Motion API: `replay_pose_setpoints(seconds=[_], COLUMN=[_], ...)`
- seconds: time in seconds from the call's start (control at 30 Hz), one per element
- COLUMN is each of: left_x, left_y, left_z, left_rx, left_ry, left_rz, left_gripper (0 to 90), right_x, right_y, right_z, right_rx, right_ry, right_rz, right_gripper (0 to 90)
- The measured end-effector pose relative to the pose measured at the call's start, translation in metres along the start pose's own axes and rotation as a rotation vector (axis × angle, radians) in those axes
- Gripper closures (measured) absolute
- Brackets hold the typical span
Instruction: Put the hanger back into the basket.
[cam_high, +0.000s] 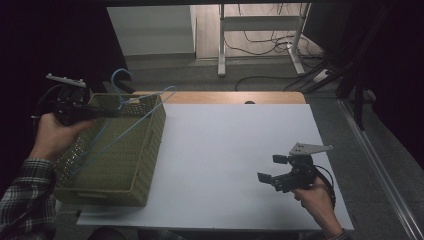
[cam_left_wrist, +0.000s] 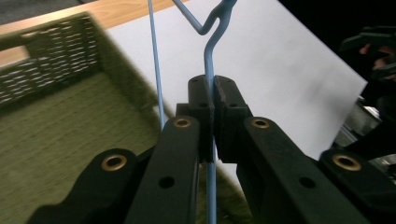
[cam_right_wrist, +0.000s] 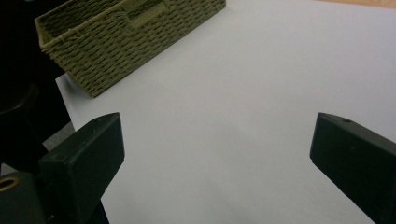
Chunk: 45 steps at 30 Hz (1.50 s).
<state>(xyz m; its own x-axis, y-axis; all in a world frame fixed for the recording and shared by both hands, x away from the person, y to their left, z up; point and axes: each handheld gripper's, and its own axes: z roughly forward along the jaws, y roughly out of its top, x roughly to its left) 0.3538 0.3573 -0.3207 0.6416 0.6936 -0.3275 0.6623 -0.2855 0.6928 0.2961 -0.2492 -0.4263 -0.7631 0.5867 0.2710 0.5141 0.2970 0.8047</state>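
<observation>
The left gripper (cam_high: 107, 113) is clamped on a blue hanger (cam_high: 122, 122), held over the green basket (cam_high: 145, 165) at the table's (cam_high: 225, 145) left edge. Near the right edge, the right gripper (cam_high: 272, 168) hovers with jaws apart, nothing between them.

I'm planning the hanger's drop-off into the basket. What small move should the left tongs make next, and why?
Probably lower it: the left tongs are shut on the thin blue wire hanger, which hangs tilted over the olive woven basket, its hook above the far rim. Sinking it inside before opening seems safest. The right tongs stand open over the white tabletop.
</observation>
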Motion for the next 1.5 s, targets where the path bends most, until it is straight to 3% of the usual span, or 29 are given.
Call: replay_pose_setpoints(seconds=[0.37,0.53,0.87,1.0,1.13,1.17,1.23,1.3,1.47,1.5], left_x=[0.048,0.068,0.090,0.098,0.099,0.098,0.093,0.086,0.057,0.048], left_y=[-0.040,-0.065,-0.096,-0.106,-0.110,-0.110,-0.108,-0.105,-0.096,-0.095], left_z=[-0.007,0.000,0.024,0.036,0.038,0.038,0.034,0.031,0.028,0.027], left_rx=[-0.036,-0.066,-0.057,-0.005,0.046,0.044,0.024,0.013,-0.027,-0.048], left_ry=[0.013,0.007,0.019,0.083,0.232,0.274,0.348,0.394,0.366,0.330], left_rz=[-0.055,-0.100,-0.170,-0.218,-0.230,-0.230,-0.225,-0.219,-0.145,-0.129], left_gripper=[87.3,87.3,87.3,87.0,85.4,80.9,62.7,52.2,28.2,25.8], right_x=[-0.008,-0.008,-0.009,-0.008,-0.008,-0.008,-0.007,-0.007,-0.001,0.000], right_y=[-0.010,-0.011,-0.016,-0.018,-0.021,-0.021,-0.022,-0.023,-0.024,-0.024], right_z=[-0.001,0.001,0.009,0.010,0.010,0.009,0.009,0.009,0.003,0.001], right_rx=[0.026,0.041,0.081,0.088,0.085,0.090,0.092,0.094,0.077,0.074], right_ry=[-0.018,-0.018,-0.011,-0.016,-0.032,-0.039,-0.056,-0.072,-0.108,-0.113], right_rz=[0.029,0.030,0.026,0.016,0.008,0.003,-0.011,-0.026,-0.049,-0.052], right_gripper=[3.0,3.0,3.1,3.1,3.0,3.0,2.8,2.6,2.2,2.1])
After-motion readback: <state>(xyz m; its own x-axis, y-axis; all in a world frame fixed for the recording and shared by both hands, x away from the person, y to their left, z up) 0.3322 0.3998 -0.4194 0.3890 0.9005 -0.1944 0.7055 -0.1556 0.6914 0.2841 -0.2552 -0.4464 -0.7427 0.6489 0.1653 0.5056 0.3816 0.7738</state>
